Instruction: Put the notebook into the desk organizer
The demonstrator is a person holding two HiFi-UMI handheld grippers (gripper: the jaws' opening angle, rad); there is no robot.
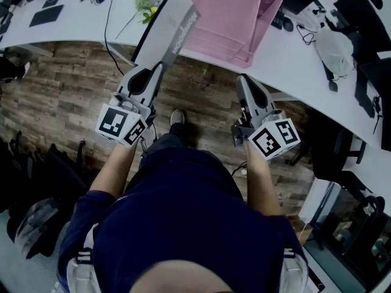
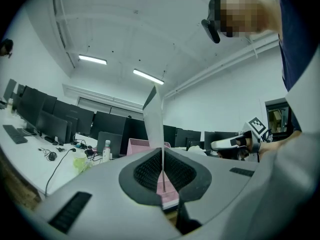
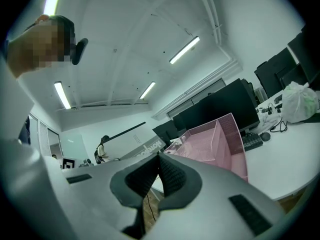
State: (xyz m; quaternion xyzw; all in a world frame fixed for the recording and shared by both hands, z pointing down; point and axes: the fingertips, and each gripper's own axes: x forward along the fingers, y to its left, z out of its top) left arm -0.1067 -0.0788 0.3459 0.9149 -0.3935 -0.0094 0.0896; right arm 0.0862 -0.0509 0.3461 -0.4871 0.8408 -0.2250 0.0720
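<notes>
Notebook: one, over the surface's near edge, grasped in the fingers of the left gripper. Right gripper: one, fingers clenched on nothing. Pink desk organizer: one, at the near edge of the curved white surface; office room, wood floor.

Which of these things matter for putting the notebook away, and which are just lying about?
Part of the job:
- notebook, clamped in the left gripper
- pink desk organizer

Just lying about:
- white plastic bag
- keyboard
- bottle
- black cable
</notes>
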